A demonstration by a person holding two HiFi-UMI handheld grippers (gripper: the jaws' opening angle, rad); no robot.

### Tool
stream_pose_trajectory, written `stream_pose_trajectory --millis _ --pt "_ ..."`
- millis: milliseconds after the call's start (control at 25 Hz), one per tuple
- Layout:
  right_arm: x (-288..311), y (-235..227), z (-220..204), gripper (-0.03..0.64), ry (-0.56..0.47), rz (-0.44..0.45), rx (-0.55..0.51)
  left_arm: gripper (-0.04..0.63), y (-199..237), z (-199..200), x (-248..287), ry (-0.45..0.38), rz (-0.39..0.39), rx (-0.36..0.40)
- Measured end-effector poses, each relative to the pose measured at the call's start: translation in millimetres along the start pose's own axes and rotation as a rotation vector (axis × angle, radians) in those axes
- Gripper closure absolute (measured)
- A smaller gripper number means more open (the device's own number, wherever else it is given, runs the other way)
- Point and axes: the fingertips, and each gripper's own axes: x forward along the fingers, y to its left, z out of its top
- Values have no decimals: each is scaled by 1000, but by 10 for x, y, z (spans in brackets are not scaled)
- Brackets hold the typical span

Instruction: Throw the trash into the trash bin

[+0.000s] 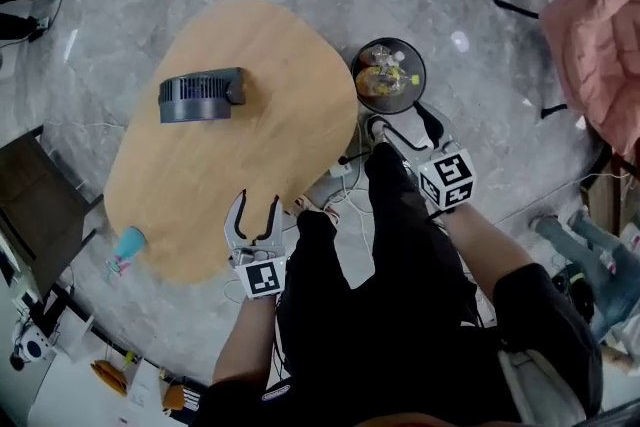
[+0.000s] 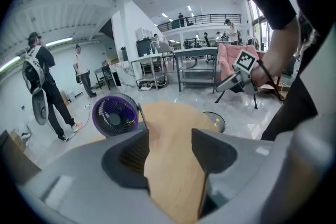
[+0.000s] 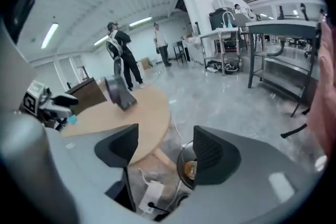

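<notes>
The round black trash bin (image 1: 388,75) stands on the floor by the table's right edge, with yellow and clear trash (image 1: 384,79) lying inside. My right gripper (image 1: 402,127) hangs open just short of the bin, nothing between its fingers. In the right gripper view the bin (image 3: 185,167) shows low between the open jaws of that gripper (image 3: 161,144). My left gripper (image 1: 253,211) is open and empty over the near edge of the wooden table (image 1: 270,45). In the left gripper view its jaws (image 2: 170,139) frame bare tabletop, with the bin (image 2: 215,121) beyond.
A dark blue fan (image 1: 200,97) lies on the table's far left part. A teal item (image 1: 128,248) sits by the table's near-left edge. A white power strip (image 3: 151,191) and cables lie on the floor beside the bin. People stand in the background (image 2: 44,86).
</notes>
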Motion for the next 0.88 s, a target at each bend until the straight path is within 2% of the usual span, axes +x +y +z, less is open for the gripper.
stream_pose_trajectory --millis 80,200,320,440,560,640,760,840,880 --pt "-475 507 239 273 -42 72 17 330 40 136 -361 -9 -6 32" --pt "-800 1070 908 299 -175 207 -31 330 289 374 -643 -62 77 18" --pt "-1032 1572 1662 324 -297 316 -92 330 583 616 -989 -98 175 -33" --pt "-1531 2226 2135 390 -324 398 -75 355 694 827 -1676 -76 204 -74" --pt "-1837 2668 2595 447 -346 470 -95 409 958 1163 -2163 -117 283 -96" --pt "-1926 2880 2986 518 -379 528 -155 455 1226 1447 -2386 -179 373 -125" --pt "-2061 3223 3469 572 -417 613 -246 523 1543 1858 -2737 -262 478 -140" --pt "-2176 3459 3700 581 -436 664 -287 587 1687 2118 -2982 -313 523 -144" --pt "-2235 3573 3802 586 -443 682 -304 589 1753 2245 -3112 -342 545 -150"
